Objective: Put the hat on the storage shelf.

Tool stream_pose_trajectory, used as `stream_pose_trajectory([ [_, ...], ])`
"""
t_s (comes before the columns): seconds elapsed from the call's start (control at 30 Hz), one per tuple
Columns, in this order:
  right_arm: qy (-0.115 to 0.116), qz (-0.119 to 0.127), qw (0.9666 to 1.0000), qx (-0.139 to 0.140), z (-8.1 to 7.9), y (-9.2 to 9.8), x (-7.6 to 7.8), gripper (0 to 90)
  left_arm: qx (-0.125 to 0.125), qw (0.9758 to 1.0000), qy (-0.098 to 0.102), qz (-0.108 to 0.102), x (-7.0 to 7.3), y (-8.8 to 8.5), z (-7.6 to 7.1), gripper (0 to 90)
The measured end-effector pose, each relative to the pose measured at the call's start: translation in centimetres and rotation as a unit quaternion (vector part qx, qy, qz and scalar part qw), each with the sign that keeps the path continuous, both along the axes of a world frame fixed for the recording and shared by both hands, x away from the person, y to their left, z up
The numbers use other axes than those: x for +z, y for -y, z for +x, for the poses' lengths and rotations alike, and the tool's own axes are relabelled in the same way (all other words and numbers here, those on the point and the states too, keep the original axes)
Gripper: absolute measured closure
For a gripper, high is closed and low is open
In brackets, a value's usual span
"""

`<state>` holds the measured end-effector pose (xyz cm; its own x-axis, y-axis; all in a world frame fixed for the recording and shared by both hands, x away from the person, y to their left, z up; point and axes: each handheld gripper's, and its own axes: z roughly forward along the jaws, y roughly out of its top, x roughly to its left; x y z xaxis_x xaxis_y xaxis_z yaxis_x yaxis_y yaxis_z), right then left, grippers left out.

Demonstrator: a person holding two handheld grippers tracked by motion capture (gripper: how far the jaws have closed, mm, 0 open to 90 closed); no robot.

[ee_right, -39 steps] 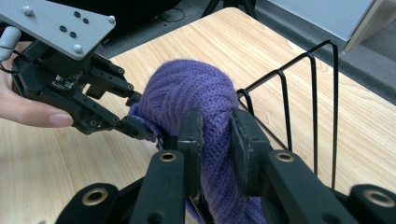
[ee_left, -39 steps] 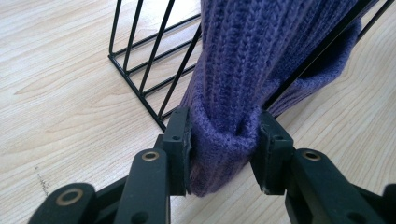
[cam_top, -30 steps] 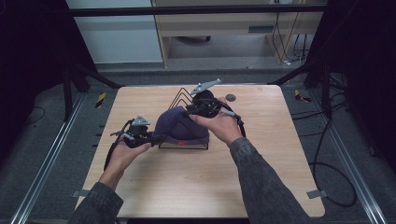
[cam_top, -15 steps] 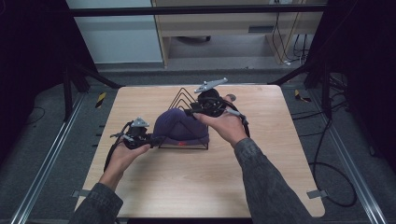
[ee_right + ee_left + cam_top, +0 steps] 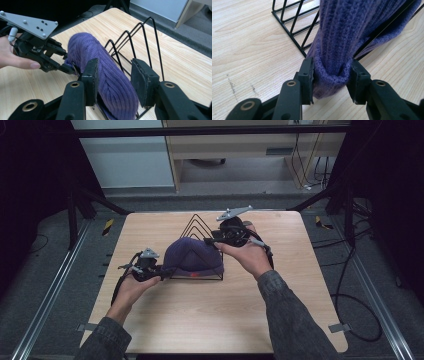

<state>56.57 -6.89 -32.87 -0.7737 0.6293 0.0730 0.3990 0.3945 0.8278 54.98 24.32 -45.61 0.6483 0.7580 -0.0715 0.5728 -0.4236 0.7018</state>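
Note:
A purple knit beanie [image 5: 192, 257] lies draped over a black wire rack [image 5: 196, 224] in the middle of the wooden table [image 5: 200, 320]. My left gripper [image 5: 162, 270] is at the beanie's left end. In the left gripper view both pads of this gripper [image 5: 332, 65] press on the rolled hem of the beanie [image 5: 344, 30] beside the rack [image 5: 294, 27]. My right gripper [image 5: 210, 240] is at the beanie's far right end. Its jaws have just been opening. They [image 5: 115, 67] straddle the beanie [image 5: 100, 62], with a gap at the right pad [image 5: 141, 80].
The rack's bare wire loops [image 5: 147, 37] rise behind the beanie toward the table's far edge. The left gripper [image 5: 66, 62] and a hand show beyond the beanie in the right gripper view. Dark floor, metal rails and cables [image 5: 350, 305] surround the table.
The right gripper has drifted slightly to the right at the beanie's top. The left gripper and the beanie stay where they were.

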Motion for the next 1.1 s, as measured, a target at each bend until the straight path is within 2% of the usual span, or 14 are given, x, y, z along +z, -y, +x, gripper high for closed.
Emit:
stream_pose_trajectory([
  [0.4, -0.005, -0.007, 0.9999, -0.008, -0.3, 1.3, -0.3, 54.0, 0.004, 1.0000, 0.000, -0.003, -0.2, -0.3, -0.2, 58.6],
  [0.7, -0.011, -0.011, 0.9997, -0.018, -0.5, 2.2, -0.8, 49.6, 0.007, 0.9999, 0.009, -0.011, 0.2, -0.6, -0.8, 55.0],
  [0.8, -0.013, -0.011, 0.9996, -0.021, -0.6, 2.5, -0.8, 47.0, 0.010, 0.9998, 0.014, -0.011, 0.6, -0.7, -1.3, 50.3],
  [0.93, -0.009, -0.015, 0.9994, -0.031, -0.9, 3.2, -1.0, 40.4, 0.022, 0.9995, 0.020, -0.013, 1.1, -1.2, -2.1, 37.0],
  [1.1, -0.005, -0.021, 0.9984, -0.053, -1.5, 4.5, -1.5, 29.4, 0.042, 0.9984, 0.024, -0.027, 1.3, -2.1, -3.3, 21.0],
])
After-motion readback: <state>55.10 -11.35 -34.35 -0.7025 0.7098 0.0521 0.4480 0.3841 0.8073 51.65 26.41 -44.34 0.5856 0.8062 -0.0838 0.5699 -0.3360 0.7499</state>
